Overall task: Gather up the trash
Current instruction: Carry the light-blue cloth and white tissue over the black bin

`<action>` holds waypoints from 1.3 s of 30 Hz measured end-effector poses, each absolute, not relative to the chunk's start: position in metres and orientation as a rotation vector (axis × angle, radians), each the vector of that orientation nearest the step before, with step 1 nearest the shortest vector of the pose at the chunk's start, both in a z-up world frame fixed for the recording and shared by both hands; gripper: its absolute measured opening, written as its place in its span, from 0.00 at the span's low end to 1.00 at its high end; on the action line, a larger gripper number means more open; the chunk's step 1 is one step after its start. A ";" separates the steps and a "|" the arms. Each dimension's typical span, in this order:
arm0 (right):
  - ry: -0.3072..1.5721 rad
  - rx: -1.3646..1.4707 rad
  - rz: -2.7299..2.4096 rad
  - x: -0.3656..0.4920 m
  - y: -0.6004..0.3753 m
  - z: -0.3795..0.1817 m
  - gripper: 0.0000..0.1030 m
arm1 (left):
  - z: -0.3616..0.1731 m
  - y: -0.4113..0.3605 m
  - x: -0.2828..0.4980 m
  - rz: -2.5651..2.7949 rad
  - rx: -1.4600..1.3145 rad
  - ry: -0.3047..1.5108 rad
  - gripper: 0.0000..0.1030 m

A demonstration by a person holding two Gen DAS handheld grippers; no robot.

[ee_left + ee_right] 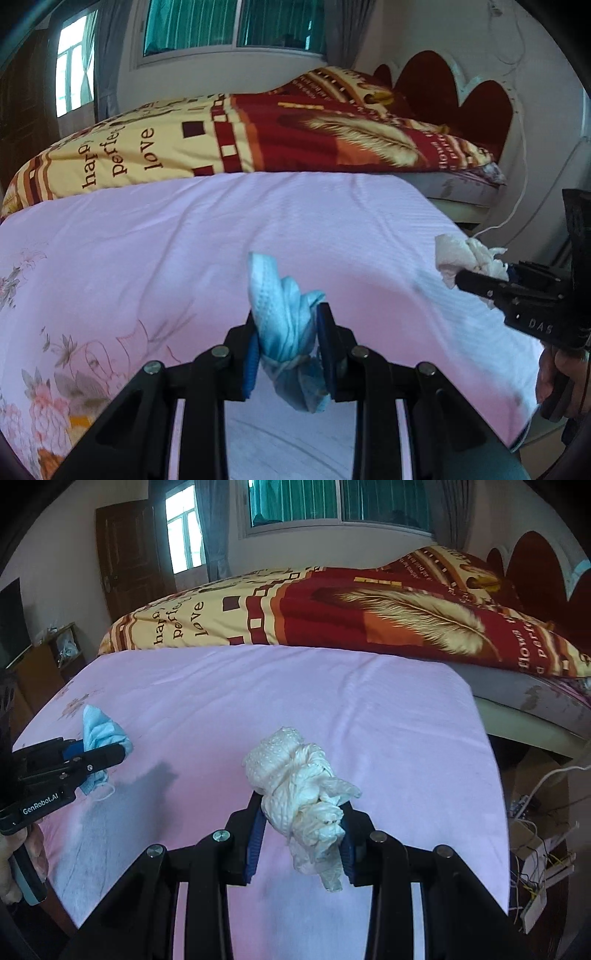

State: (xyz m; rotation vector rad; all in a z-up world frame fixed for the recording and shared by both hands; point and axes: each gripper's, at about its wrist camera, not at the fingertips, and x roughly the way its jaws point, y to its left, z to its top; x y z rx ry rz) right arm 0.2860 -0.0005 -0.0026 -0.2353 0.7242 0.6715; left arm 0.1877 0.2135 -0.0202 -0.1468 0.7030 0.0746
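My left gripper [286, 332] is shut on a crumpled blue face mask [284, 314] and holds it above the pink sheet [166, 258]. It also shows in the right wrist view [118, 755] at the left, with the mask [99, 731] sticking out. My right gripper [301, 823] is shut on a wad of white tissue [295, 775], held above the sheet [388, 720]. It shows in the left wrist view [461, 277] at the right, with the tissue [461, 254] in its tips.
A red and yellow quilt [258, 136] lies on the bed behind the pink surface. A red headboard [461, 96] is at the far right. Cables and a power strip [543, 867] lie on the floor at the right. A wooden door [129, 557] stands at the back left.
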 end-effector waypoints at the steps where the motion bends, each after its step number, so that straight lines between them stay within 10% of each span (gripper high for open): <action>1: 0.719 -0.238 0.668 0.281 -0.004 -0.001 0.36 | -0.018 0.210 0.186 0.069 -0.143 0.699 0.29; 39: 0.569 -0.077 0.448 0.112 -0.227 0.035 0.36 | 0.020 0.048 0.097 -0.197 -0.028 0.591 0.29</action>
